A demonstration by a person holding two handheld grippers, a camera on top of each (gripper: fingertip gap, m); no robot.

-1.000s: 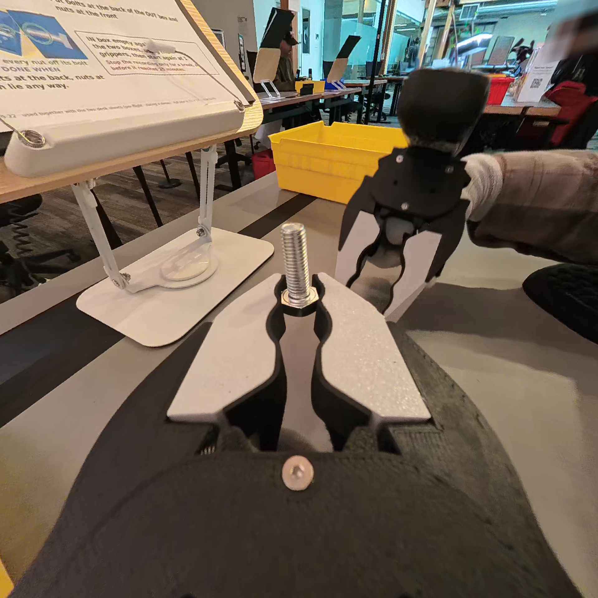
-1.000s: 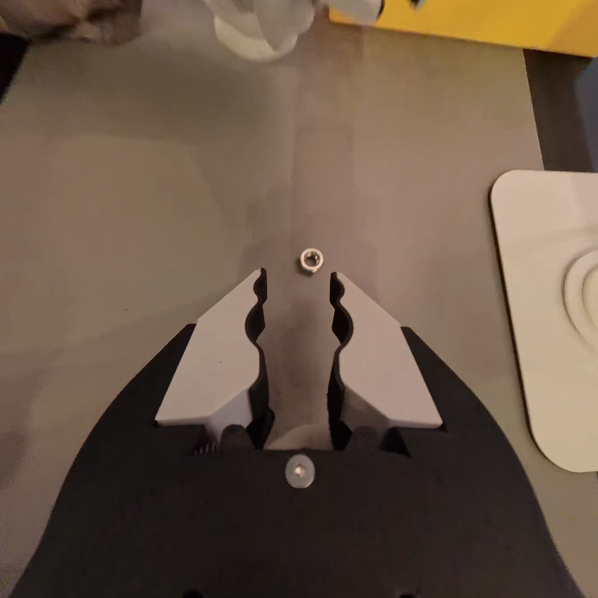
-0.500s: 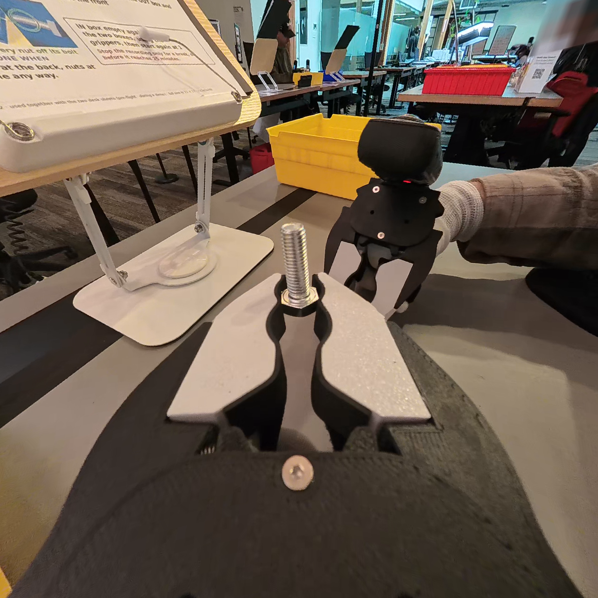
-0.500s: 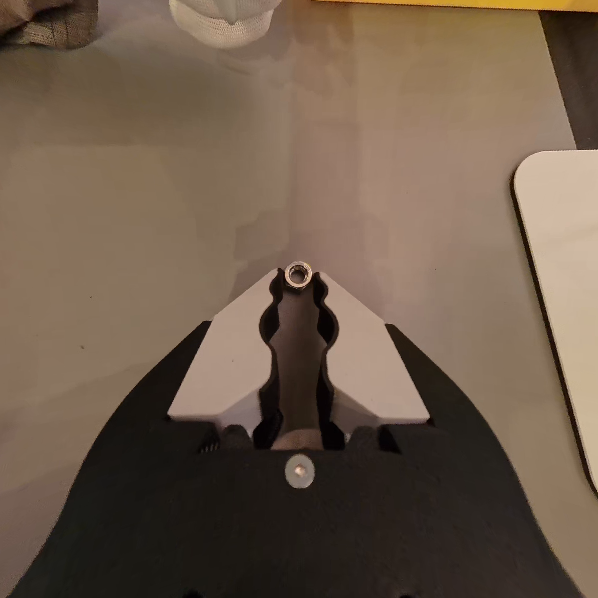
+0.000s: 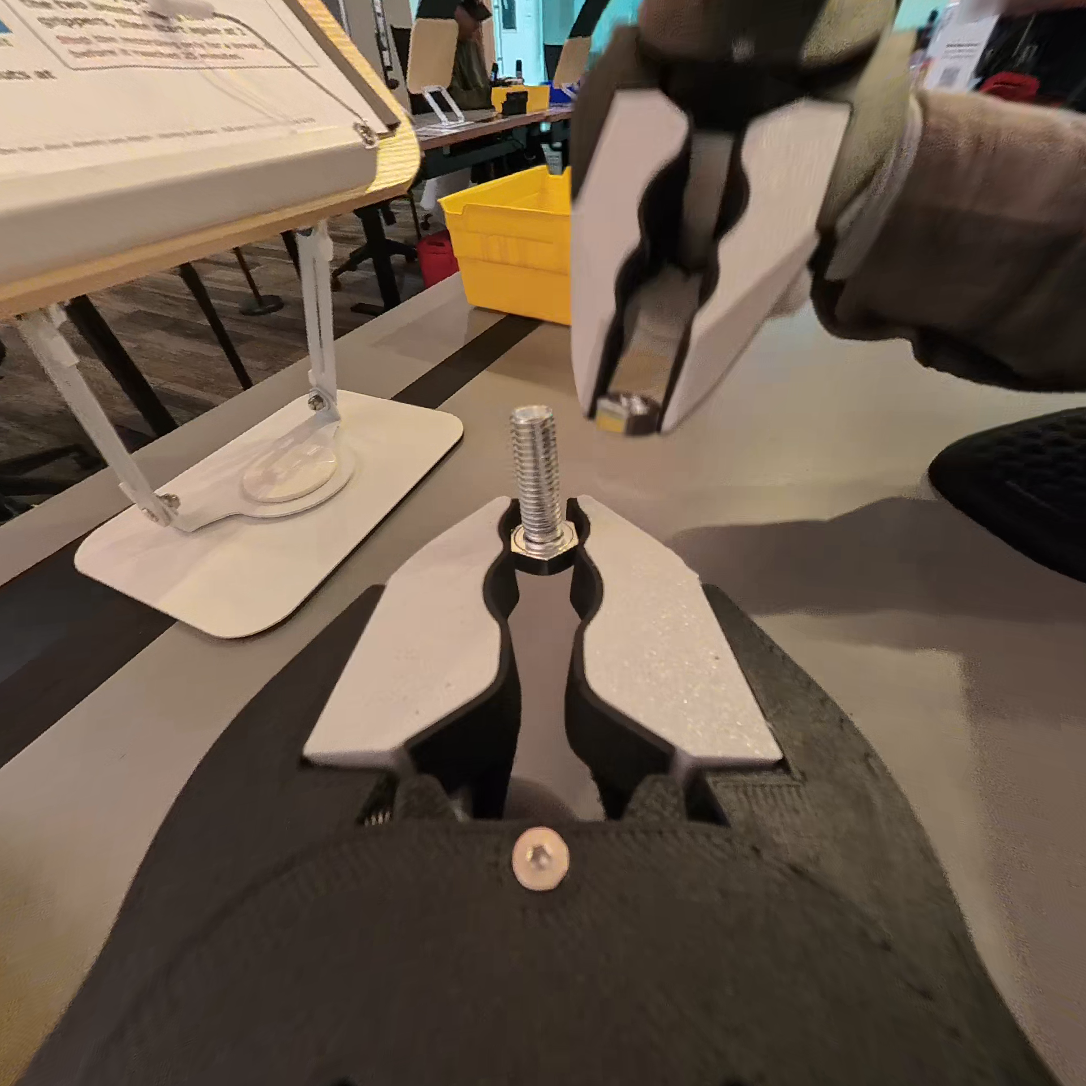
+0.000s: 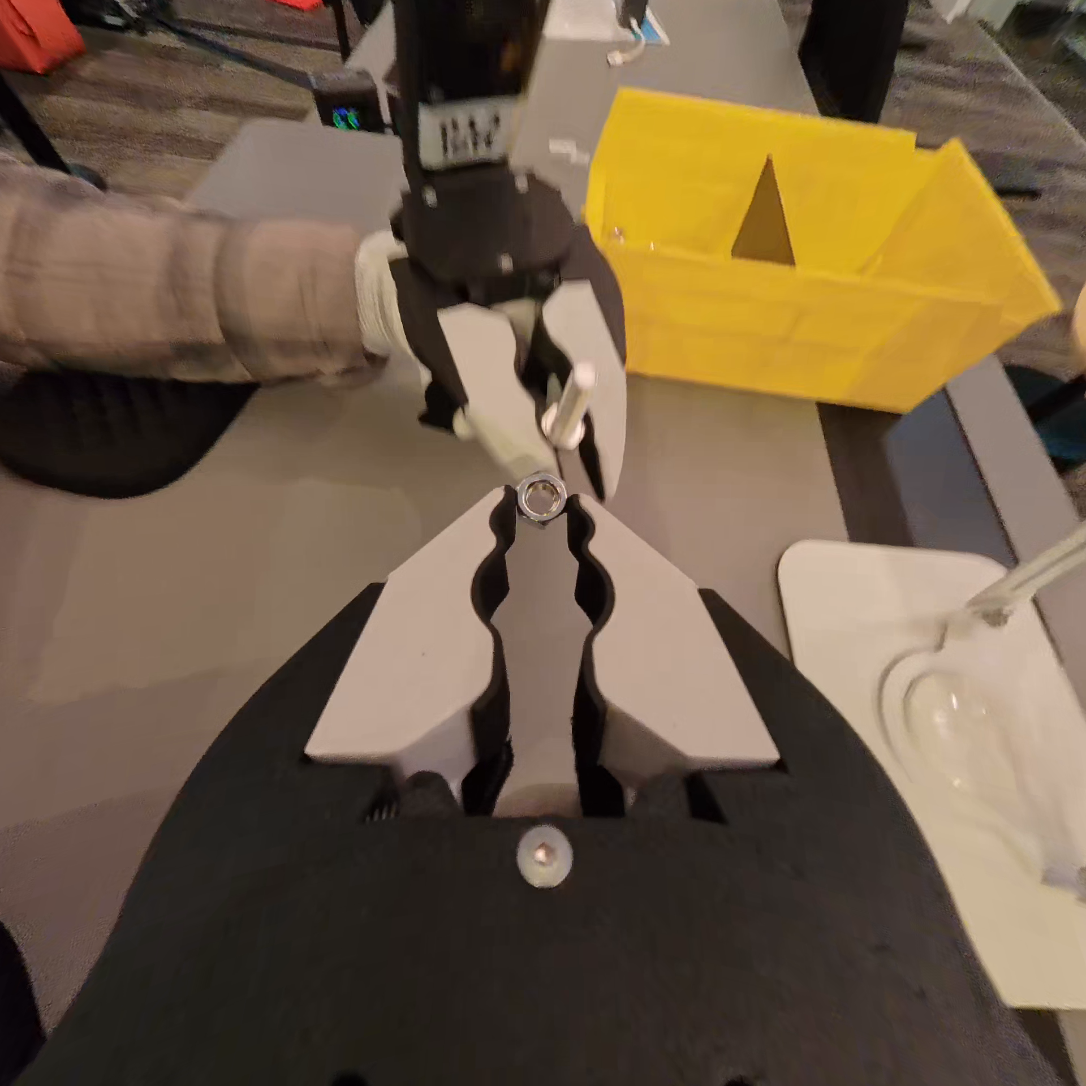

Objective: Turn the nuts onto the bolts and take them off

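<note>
My left gripper (image 5: 543, 543) is shut on the hex head of a silver bolt (image 5: 533, 476), which stands upright with its threaded shank pointing up. My right gripper (image 6: 540, 508) is shut on a small silver nut (image 6: 540, 505) held at its fingertips. In the left wrist view the right gripper (image 5: 629, 414) hangs tips-down with the nut (image 5: 624, 410) just right of and level with the bolt's top, not touching it. In the right wrist view the left gripper (image 6: 567, 446) and the bolt (image 6: 569, 405) lie just beyond the nut.
A yellow bin (image 6: 793, 294) stands at the far side of the grey table (image 5: 823, 617). A white stand base (image 5: 264, 529) holding an instruction board (image 5: 176, 117) sits to the left. A black mat (image 5: 1022, 488) lies at the right. A person's sleeved arms hold both grippers. Both grippers' tips are close together, under 4 cm apart.
My right gripper closed on the nut on the table, lifted it and carried it up beside the top of the bolt. My left gripper kept hold of the bolt.
</note>
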